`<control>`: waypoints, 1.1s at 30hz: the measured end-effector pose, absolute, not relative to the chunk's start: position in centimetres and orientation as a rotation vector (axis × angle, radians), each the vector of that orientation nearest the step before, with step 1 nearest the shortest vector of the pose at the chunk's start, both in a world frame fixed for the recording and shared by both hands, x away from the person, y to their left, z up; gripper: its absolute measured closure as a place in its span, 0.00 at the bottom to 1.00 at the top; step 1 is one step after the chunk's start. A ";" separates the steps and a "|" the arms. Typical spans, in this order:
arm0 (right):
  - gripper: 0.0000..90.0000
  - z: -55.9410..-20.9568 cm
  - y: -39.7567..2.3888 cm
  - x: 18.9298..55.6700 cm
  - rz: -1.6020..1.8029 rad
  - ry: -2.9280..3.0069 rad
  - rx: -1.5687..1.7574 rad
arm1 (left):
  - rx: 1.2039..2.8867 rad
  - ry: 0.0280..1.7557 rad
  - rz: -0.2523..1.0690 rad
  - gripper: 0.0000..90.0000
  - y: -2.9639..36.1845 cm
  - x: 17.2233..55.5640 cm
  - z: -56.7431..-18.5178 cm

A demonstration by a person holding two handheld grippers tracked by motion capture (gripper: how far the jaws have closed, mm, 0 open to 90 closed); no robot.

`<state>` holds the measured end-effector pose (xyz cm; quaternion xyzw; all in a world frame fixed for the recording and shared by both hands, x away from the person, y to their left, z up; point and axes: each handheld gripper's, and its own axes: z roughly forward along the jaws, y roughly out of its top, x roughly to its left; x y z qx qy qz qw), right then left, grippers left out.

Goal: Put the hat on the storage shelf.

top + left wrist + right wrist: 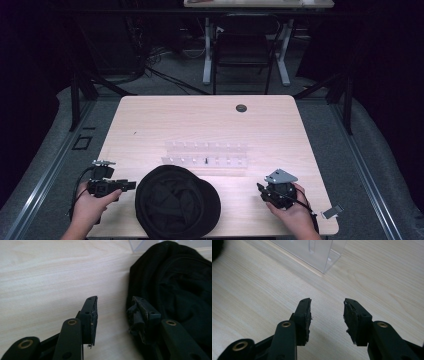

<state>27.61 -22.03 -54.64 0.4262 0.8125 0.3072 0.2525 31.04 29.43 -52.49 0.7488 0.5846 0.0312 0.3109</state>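
Black fabric cap (177, 202) lies at the near edge of the pale wooden counter (150, 125), between both tongs. Left gripper view: left tongs (113, 312) wide open, empty, beside its cloth. High view: clear plastic rack (206, 154) beyond. Right tongs (327, 315) wide open, empty

Cap (177, 201) between both tools, rack (206, 155) behind it on table (150, 120).

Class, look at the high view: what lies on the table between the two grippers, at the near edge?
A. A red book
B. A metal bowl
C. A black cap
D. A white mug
C: a black cap lies on the table between the left gripper and the right gripper, in front of the clear plastic rack.
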 end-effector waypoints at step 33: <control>0.63 -54.9 -21.7 27.6 0.840 2.231 1.161 | 2.071 1.636 -0.148 0.67 28.4 31.3 -51.7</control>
